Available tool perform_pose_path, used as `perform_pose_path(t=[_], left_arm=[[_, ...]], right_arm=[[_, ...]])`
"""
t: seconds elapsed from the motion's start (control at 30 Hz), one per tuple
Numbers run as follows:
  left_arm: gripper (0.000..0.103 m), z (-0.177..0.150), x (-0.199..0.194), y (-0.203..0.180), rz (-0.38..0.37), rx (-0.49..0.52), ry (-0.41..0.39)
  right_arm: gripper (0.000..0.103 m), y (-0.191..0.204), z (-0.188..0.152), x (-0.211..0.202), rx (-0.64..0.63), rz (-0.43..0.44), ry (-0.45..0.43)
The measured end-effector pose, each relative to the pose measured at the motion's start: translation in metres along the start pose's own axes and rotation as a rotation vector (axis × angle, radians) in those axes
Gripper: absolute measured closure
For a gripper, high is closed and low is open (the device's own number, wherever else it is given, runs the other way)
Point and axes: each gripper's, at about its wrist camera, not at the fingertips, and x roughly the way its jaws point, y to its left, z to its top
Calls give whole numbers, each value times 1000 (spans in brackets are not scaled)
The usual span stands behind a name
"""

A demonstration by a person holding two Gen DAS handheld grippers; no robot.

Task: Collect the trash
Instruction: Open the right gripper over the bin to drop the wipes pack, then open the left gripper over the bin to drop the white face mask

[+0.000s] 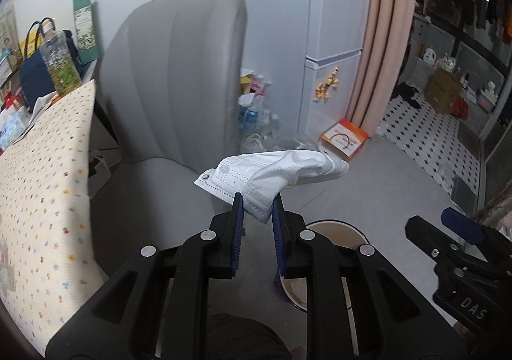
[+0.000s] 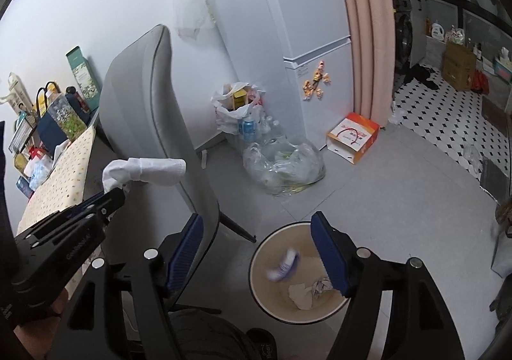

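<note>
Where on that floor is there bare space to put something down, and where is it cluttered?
Bare grey floor lies between the round bin, the orange box and the checkered tiles. It is crowded in the corner beside the fridge, where plastic bags of bottles pile up.

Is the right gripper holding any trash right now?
No, the right gripper stands open with nothing between its fingers, above the bin.

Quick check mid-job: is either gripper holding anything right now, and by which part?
The left gripper pinches a white face mask by its lower folded edge. The right gripper is open and holds nothing, above the trash bin.
</note>
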Motion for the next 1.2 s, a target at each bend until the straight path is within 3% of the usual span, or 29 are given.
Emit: perform_pose_path(t=[0.2,0.47,1.03,1.2], left_arm=[[85,1,4,-27,-41,55,10],[85,0,5,-60,-82,115,17],[83,-7,15,-113,-126,212,60],[56,-8,20,-113,-126,219,80]], right_arm=[[27,-25,-4,-18,27,-53,-29],[26,-59,-9,-35,100,-115,-51],[26,-105,-26,-50,181,-151,-62],[26,-107,-28,-46,189,-144,-55]])
